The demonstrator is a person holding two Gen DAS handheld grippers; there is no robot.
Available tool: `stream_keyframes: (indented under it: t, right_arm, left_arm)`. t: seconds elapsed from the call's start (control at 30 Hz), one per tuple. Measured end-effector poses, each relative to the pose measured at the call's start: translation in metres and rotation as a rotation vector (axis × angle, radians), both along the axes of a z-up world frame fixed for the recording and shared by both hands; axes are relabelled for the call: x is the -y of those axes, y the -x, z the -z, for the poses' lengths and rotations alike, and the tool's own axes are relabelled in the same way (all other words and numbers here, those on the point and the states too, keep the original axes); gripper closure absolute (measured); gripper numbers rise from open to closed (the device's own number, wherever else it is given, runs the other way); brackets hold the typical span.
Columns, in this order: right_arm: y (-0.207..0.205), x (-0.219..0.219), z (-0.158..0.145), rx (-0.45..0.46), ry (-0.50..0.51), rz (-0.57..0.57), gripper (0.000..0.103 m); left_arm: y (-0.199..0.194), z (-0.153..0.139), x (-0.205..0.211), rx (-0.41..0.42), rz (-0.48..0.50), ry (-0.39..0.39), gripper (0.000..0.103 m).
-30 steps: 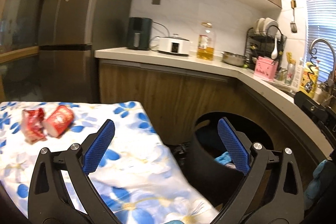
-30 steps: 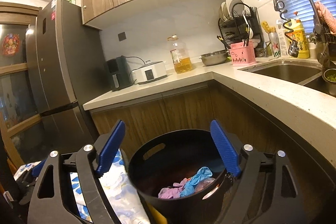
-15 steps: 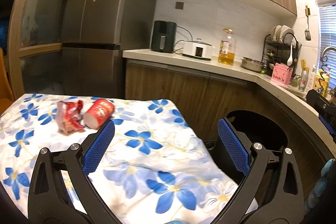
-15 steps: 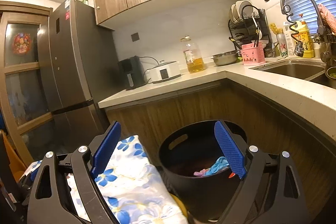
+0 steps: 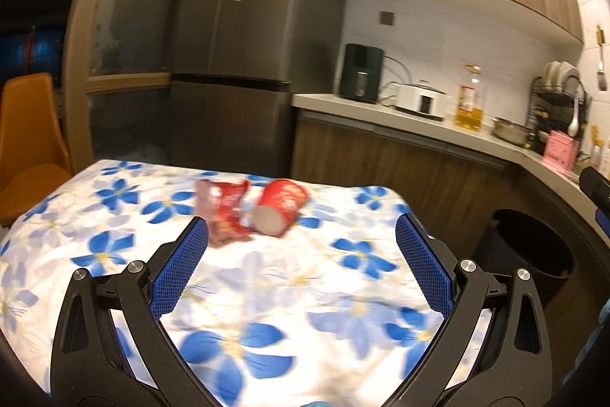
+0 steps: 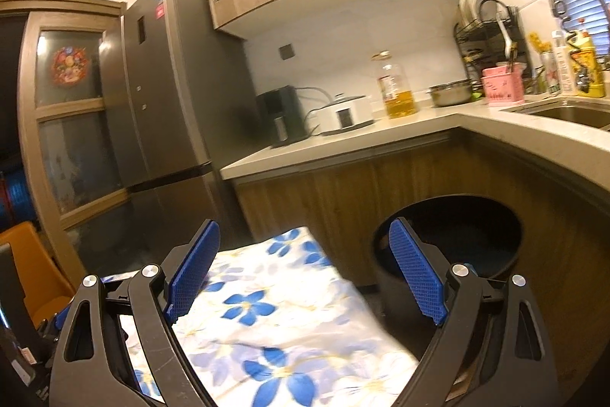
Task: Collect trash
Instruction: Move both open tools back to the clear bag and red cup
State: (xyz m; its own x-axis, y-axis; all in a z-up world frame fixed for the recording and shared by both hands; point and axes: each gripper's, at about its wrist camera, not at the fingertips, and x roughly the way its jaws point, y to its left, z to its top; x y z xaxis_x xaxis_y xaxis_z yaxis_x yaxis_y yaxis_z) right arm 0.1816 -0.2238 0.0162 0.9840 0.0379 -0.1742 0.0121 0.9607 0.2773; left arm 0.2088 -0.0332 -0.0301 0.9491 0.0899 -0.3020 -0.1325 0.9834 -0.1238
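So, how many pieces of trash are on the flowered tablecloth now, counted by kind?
Red paper cup, lying on its side: 1
Red crumpled wrapper: 1
Total: 2
Both lie close together on the flowered tablecloth; blur hides whether they touch.

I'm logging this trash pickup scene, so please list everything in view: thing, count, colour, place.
paper cup: 1, red, on its side on the table
wrapper: 1, red, crumpled, left of the cup
tablecloth: 1, white with blue flowers, covering the table
bin: 1, black, on the floor by the cabinets
fridge: 1, dark grey, behind the table
chair: 1, orange, far left
air fryer: 1, black, on the counter
cooker: 1, white, on the counter
oil bottle: 1, yellow oil, on the counter
metal bowl: 1, silver, on the counter
utensil holder: 1, pink, by the sink
left hand-held gripper: 1, black with blue pads, open, empty
right hand-held gripper: 1, same colours, open, empty
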Motion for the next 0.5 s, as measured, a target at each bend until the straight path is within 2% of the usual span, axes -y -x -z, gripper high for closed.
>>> stream_keyframes:
  t: [0.27, 0.5]
  right_arm:
    - [-0.031, -0.052, 0.008, -0.017, 0.001, -0.091, 0.016]
    - [-0.058, -0.087, 0.015, -0.024, 0.026, -0.142, 0.016]
  left_arm:
    - [-0.017, 0.01, -0.053, 0.004, -0.091, -0.017, 0.006]
    - [-0.056, 0.022, -0.087, -0.03, -0.141, 0.013, 0.006]
